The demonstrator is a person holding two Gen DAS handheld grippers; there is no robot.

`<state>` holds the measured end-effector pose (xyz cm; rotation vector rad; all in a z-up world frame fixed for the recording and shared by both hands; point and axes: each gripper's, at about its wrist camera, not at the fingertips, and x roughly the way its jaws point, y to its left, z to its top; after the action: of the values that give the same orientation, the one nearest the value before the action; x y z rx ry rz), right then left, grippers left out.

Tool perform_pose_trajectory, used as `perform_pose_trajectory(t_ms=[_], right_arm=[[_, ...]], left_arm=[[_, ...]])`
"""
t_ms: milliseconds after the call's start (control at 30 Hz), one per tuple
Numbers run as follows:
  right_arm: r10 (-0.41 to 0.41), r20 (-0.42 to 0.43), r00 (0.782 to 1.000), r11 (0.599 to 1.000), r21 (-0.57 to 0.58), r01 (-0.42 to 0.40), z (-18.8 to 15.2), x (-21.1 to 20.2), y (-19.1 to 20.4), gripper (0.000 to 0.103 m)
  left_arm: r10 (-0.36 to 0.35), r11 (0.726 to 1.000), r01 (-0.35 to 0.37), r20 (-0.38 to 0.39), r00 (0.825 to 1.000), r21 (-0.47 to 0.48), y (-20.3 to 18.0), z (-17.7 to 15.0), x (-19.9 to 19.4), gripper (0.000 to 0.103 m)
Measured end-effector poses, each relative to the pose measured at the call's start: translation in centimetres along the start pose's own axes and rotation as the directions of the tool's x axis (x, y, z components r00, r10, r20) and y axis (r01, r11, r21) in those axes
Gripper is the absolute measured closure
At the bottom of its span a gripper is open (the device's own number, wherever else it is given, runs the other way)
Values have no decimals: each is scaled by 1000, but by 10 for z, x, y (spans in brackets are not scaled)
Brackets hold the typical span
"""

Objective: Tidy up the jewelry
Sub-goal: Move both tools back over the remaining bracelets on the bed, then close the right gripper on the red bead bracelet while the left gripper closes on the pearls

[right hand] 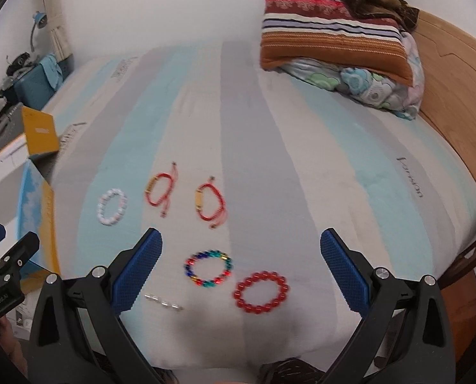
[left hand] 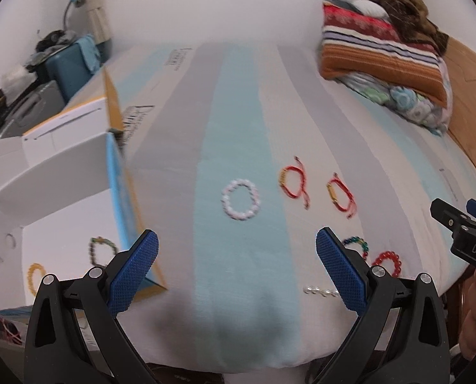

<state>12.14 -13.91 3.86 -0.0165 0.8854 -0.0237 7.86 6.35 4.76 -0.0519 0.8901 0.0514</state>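
Note:
Several bracelets lie on the striped bed sheet (right hand: 270,176). A white bead bracelet (left hand: 240,200) (right hand: 112,207), two red cord bracelets (left hand: 294,181) (right hand: 210,201), a multicolour bead bracelet (right hand: 209,268), a red bead bracelet (right hand: 260,292) and a clear bead strand (right hand: 163,302) show. An open white box (left hand: 62,256) at the left holds a dark bead bracelet (left hand: 103,251) and a yellow one (left hand: 35,277). My left gripper (left hand: 237,268) is open and empty over the sheet. My right gripper (right hand: 241,272) is open and empty above the multicolour and red bead bracelets.
A stack of folded blankets (right hand: 337,41) sits at the far right by the wooden headboard (right hand: 455,102). The box's lid (left hand: 46,160) stands up at the left. Clutter and a blue case (left hand: 68,67) lie beyond the bed's left edge.

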Motion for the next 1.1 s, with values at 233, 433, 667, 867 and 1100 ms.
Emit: perform_pose_trajectory(t_ms=[233, 433, 667, 867, 1100], right_arm=[[-13, -27, 1000, 1000, 7, 14, -23, 15, -22, 8], [-15, -60, 998, 1000, 11, 16, -38, 36, -29, 8], [-5, -121, 993, 1000, 17, 7, -58, 70, -34, 8], [26, -186, 982, 999, 31, -21, -76, 106, -42, 8], [35, -213, 976, 999, 32, -28, -79, 120, -42, 8]], left_arm=[[-38, 997, 41, -45, 998, 58, -32, -26, 25, 6], [-58, 995, 66, -99, 993, 74, -50, -47, 51, 6], [-54, 994, 69, -159, 986, 90, -67, -67, 87, 6], [-73, 993, 90, -189, 979, 82, -74, -75, 104, 6], [-95, 990, 113, -210, 973, 79, -84, -84, 118, 6]])
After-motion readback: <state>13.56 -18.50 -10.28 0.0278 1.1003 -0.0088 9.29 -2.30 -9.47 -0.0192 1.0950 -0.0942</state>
